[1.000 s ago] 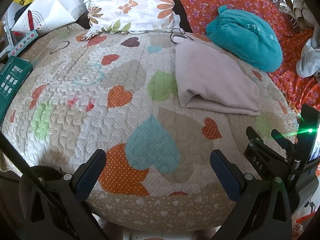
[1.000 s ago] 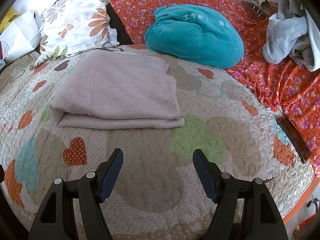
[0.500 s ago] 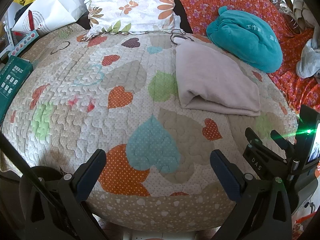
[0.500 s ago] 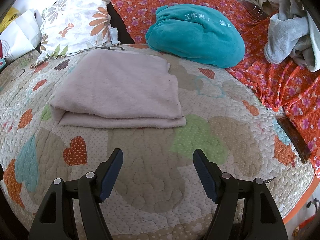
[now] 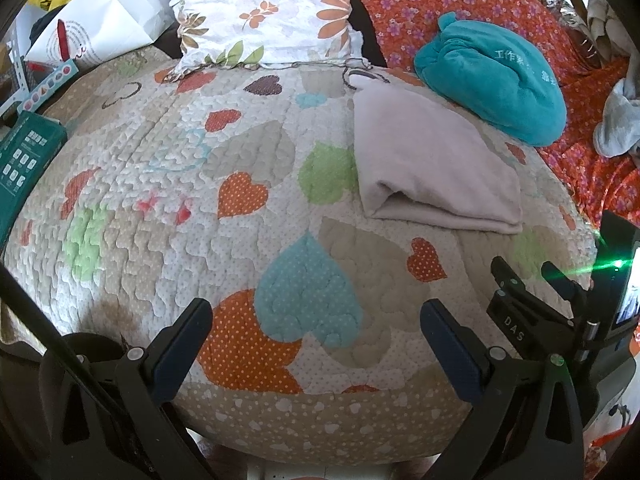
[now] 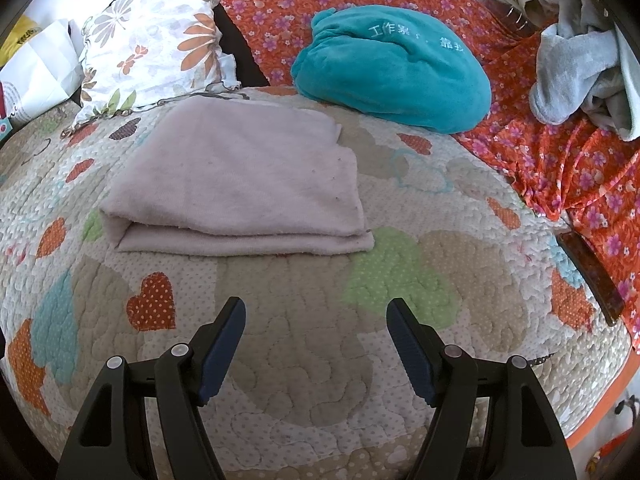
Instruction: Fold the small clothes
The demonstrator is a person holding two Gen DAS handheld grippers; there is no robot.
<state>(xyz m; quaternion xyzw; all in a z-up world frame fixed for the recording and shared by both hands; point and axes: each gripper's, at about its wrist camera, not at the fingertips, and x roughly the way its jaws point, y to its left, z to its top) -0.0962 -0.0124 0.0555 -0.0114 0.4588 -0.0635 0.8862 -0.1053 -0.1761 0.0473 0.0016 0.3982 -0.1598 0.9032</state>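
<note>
Quilted bedspread (image 6: pixel 280 360) with coloured hearts covers the bed; both grippers hover over its near edge.

Right gripper (image 6: pixel 316 340): jaws spread wide, nothing between them, only bare quilt. Folded pinkish-grey cloth (image 6: pixel 240 184) lies flat on the quilt at about 11 o'clock from the jaws, well beyond the fingertips, not touching them. Its folded edges face the gripper; layers stacked, fairly square.

Left gripper (image 5: pixel 316 332): jaws also spread wide and empty, over a blue heart and an orange heart. Same cloth (image 5: pixel 432 164) sits at about 1 o'clock, well apart from the fingertips. The right gripper (image 5: pixel 536 300) shows at 3 o'clock in the left view, its body marked "DAS", with a green light glaring beside it.

Teal plush bundle (image 6: pixel 396 72) lies just behind the cloth at 12 to 1 o'clock, partly on the orange floral sheet (image 6: pixel 560 152). Pale Chinese characters are stitched on it; the first ones look like "工作", the rest too blurred to read.

Flowered pillow (image 5: pixel 264 12) stands at 12 o'clock in the left view. White paper bag (image 5: pixel 100 28) at 10 o'clock carries a red mark and faint print, unreadable. Green box (image 5: pixel 24 160) at 9 o'clock has small white icons, unreadable. Grey garments (image 6: pixel 580 68) are heaped at 2 o'clock in the right view.
</note>
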